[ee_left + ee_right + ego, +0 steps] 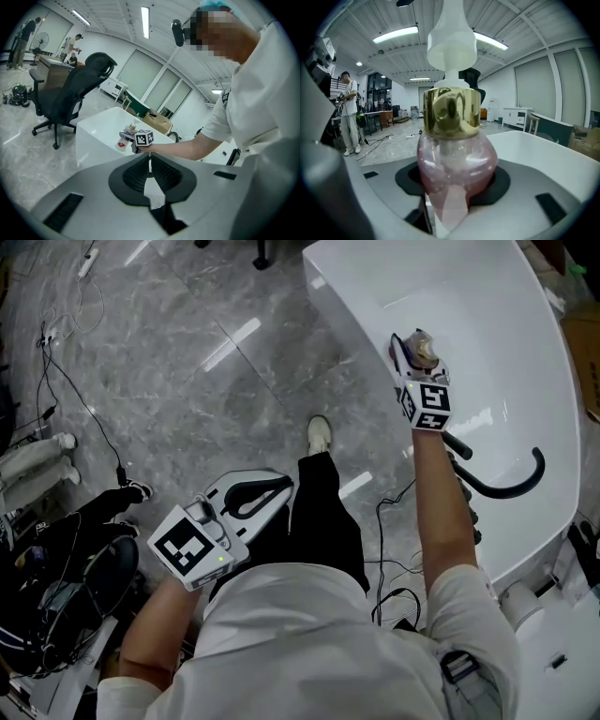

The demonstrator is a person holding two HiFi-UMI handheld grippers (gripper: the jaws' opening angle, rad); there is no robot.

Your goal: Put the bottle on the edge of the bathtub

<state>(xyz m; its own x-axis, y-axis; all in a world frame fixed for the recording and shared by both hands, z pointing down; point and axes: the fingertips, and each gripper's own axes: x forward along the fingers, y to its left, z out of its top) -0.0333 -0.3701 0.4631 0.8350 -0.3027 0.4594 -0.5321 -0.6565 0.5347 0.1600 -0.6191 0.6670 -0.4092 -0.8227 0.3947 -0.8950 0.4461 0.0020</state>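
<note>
1. Your right claw [452, 194] is clamped on the bottle [457, 159]. Its pads press the clear pink belly from both sides.
2. That bottle stands upright in the grip, with a gold collar and a white pump on top.
3. From the head view, the right claw [416, 351] holds the bottle [424, 349] out at 1 o'clock from you, over the white bathtub [375, 296]. You cannot tell from any view whether the base touches the tub.
4. A curved black hose [511, 487] lies in the bathtub at 5 o'clock from the bottle, well apart from it.
5. Your left claw [255, 495] hangs low at 8 o'clock, over the grey floor [187, 352].
6. Its jaws are closed on nothing in the left gripper view [150, 168].
</note>
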